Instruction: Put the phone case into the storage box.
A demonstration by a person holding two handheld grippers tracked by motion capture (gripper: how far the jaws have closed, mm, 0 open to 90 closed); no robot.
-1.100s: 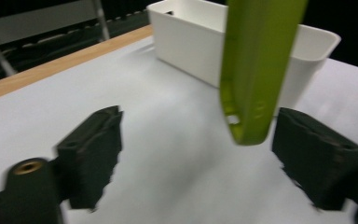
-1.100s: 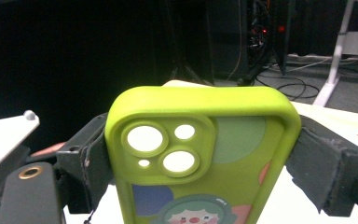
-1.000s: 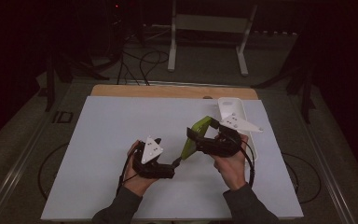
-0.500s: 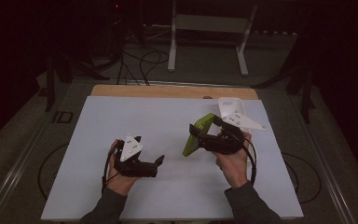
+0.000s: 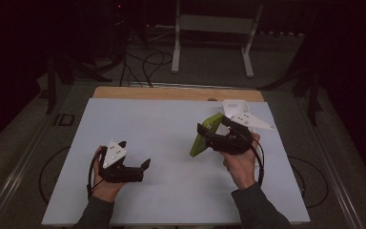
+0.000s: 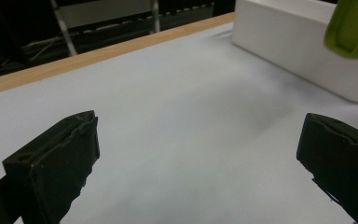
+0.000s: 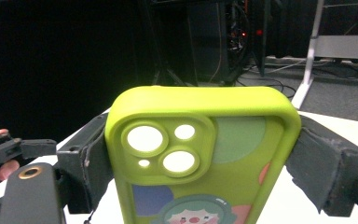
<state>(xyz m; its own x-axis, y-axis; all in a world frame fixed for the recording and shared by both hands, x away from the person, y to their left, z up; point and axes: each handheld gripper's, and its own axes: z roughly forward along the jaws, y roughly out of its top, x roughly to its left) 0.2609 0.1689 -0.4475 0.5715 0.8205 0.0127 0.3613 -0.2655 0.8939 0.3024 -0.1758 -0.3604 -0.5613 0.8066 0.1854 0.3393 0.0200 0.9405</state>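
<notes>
Pale grey table mat (image 5: 171,143) (dark room behind): left gripper (image 5: 140,170) gaping empty, right gripper (image 5: 208,138) clamping lime-green silicone phone case (image 5: 205,135).

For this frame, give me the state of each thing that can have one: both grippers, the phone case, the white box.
left gripper: open, nothing between its jaws, low over the white table cover.
right gripper: shut on the green phone case, held above the table.
green phone case: clamped by its two long edges, empty, camera cutouts uppermost.
white box: resting on the table cover, untouched; whether it is open or closed cannot be told.
</notes>
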